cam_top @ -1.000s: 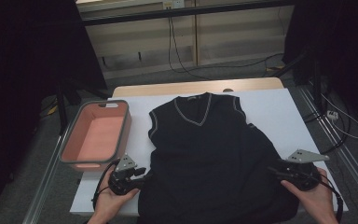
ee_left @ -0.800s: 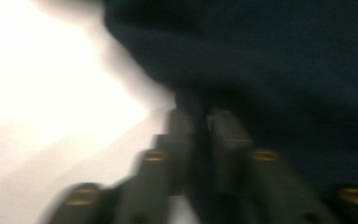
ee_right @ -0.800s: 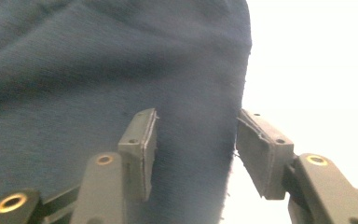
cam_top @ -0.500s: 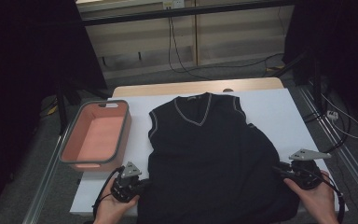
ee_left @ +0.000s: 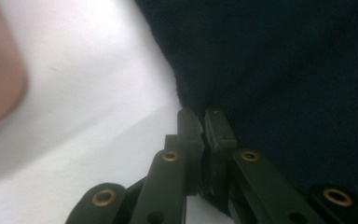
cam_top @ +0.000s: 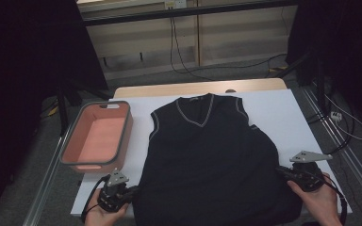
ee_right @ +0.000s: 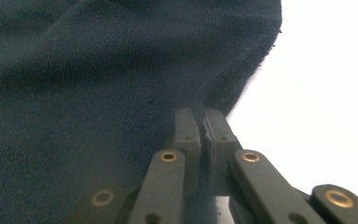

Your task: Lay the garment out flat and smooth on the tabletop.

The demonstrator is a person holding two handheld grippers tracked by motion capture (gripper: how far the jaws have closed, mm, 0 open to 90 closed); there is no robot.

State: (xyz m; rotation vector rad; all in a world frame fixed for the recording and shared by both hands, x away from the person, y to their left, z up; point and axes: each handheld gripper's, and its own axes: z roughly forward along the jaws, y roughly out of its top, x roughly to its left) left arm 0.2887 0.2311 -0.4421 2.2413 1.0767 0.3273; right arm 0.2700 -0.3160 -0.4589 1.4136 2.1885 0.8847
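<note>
We have the left gripper (cam_top: 133, 192) and right gripper (cam_top: 283, 172) both pinched onto the dark vest's (cam_top: 207, 160) bottom corners near the table's (cam_top: 283, 101) front edge, with all folding undone.

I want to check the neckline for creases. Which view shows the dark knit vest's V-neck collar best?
The high view: the dark sleeveless knit vest lies flat on the white table with its pale-trimmed V-neck collar fully visible. The left gripper view and the right gripper view show close-up dark fabric at the vest's lower edges, pinched by each tool.
</note>
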